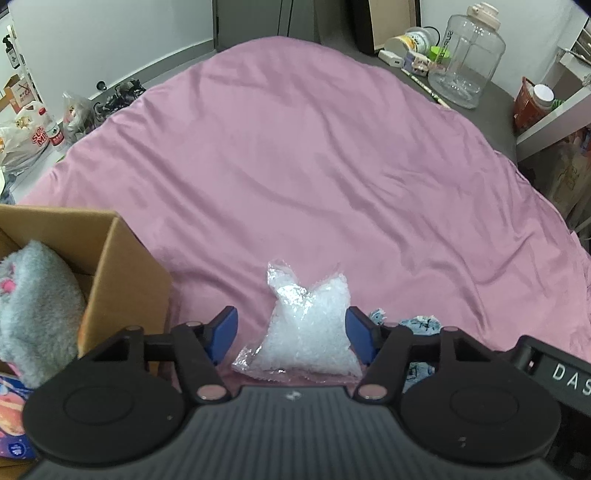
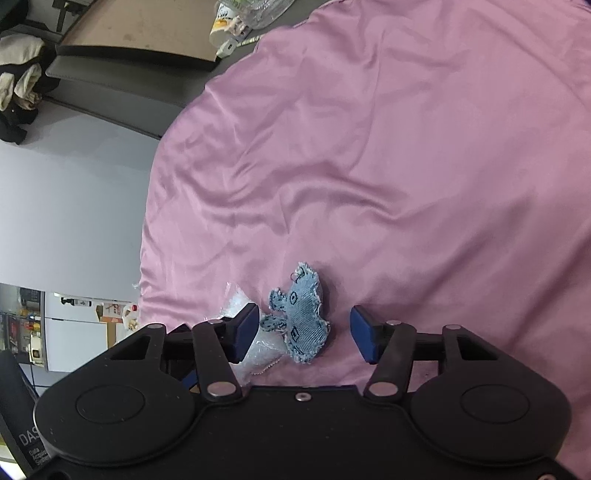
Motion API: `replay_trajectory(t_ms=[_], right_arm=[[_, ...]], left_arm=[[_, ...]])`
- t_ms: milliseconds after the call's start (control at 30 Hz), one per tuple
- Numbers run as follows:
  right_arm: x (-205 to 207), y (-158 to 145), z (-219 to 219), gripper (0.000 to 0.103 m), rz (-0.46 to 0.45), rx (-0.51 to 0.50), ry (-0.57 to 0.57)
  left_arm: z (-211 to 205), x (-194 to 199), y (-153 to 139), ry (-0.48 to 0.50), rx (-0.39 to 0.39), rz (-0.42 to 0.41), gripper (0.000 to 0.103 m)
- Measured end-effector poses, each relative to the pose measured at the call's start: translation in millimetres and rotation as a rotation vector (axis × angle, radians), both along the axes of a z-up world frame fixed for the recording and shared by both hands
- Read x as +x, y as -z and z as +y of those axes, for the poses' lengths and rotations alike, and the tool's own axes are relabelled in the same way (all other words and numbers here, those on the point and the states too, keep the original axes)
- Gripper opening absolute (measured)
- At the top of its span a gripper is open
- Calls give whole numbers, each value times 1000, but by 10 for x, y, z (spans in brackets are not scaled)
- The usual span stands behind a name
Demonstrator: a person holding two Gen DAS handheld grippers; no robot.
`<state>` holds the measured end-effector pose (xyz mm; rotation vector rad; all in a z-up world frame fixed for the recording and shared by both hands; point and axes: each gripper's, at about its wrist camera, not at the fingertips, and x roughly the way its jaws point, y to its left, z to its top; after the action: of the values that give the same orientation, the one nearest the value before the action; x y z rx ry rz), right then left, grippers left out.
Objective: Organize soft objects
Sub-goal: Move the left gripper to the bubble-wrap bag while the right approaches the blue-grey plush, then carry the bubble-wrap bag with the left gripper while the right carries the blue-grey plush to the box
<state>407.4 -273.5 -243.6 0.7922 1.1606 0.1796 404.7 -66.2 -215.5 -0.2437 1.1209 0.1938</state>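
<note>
A clear plastic bag of white beads (image 1: 308,328) lies on the pink sheet (image 1: 295,166). My left gripper (image 1: 291,332) is open, its blue fingers on either side of the bag. A blue denim stuffed toy (image 2: 303,317) lies on the sheet (image 2: 406,166) between the open fingers of my right gripper (image 2: 303,334). The toy also shows in the left wrist view (image 1: 417,325), just right of the left gripper. The bag (image 2: 258,347) shows partly behind the right gripper's left finger. A cardboard box (image 1: 122,280) at the left holds a grey fluffy plush (image 1: 37,310).
A large clear jar (image 1: 467,55), tubs and small items stand on the grey surface at the back right. Bags and bottles (image 1: 33,136) crowd the floor at the left. A white shelf (image 1: 554,118) is at the right. A framed board (image 2: 147,33) leans beyond the sheet.
</note>
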Motion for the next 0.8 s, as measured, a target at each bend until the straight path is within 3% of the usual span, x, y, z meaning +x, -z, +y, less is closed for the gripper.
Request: replay_trajectory(t_ms=[133,200,233,333,800], right_arm=[[19,66,55,36,21,-9,-10],[25,82,70,25,24,-9,-14],[28,83,70,21,24,-9,-13],[31,37,72,17,4,-10,-14],[-85,-304,14,16,-105,-65,-13]], left_arm=[[25,2,65,-11,-33,1,57],[36,-9,70,-14,-53,-9,46],[33,-12,73,-13,-69,-14,33],[0,-33,39,-15,-67,-32,27],[4,-264,-297,-11,-67,-119,24]])
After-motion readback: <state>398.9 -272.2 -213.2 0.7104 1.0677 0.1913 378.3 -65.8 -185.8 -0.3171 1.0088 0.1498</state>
